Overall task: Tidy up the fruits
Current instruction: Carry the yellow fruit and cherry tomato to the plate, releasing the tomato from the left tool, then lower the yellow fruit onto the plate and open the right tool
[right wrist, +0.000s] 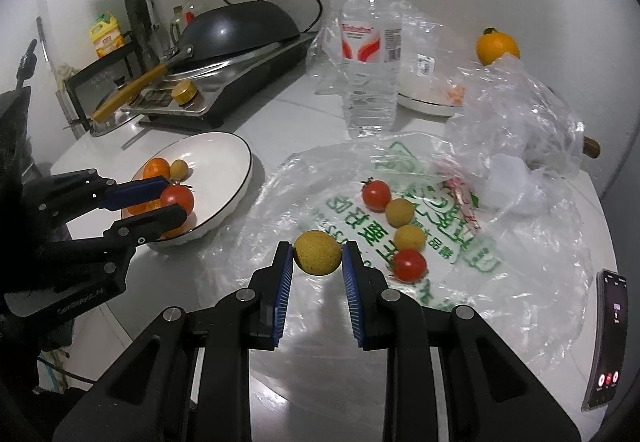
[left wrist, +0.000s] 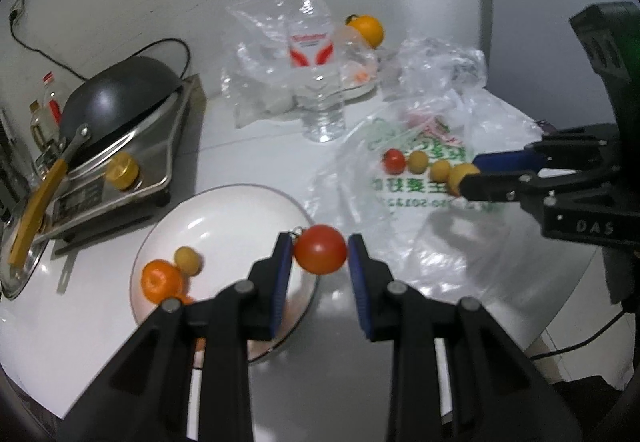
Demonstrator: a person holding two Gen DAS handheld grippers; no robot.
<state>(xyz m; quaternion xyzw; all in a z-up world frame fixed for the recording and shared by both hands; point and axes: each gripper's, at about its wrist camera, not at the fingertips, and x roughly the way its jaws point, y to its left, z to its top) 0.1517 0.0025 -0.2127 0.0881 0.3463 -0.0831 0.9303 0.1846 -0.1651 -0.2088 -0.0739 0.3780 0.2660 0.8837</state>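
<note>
You are holding a cherry tomato (left wrist: 321, 249) in your left gripper (left wrist: 320, 254), its blue pads clamped on either side of the fruit, right over the near rim of the white plate (right wrist: 224, 145). That looks like the drop-off spot, since a small orange (left wrist: 162, 280) and a yellow fruit (left wrist: 188, 260) are already lying in the plate. Your right gripper (right wrist: 317, 254) is pinching a round yellow fruit (right wrist: 317, 252) between its fingers, above the printed plastic bag (right wrist: 460, 282) where the unsorted pieces are waiting (two tomatoes and two yellow ones, in a loose row). Carrying one fruit per side is probably saving you trips. A larger orange (right wrist: 497, 46) is sitting well apart, behind the water bottle (right wrist: 370, 53).
</note>
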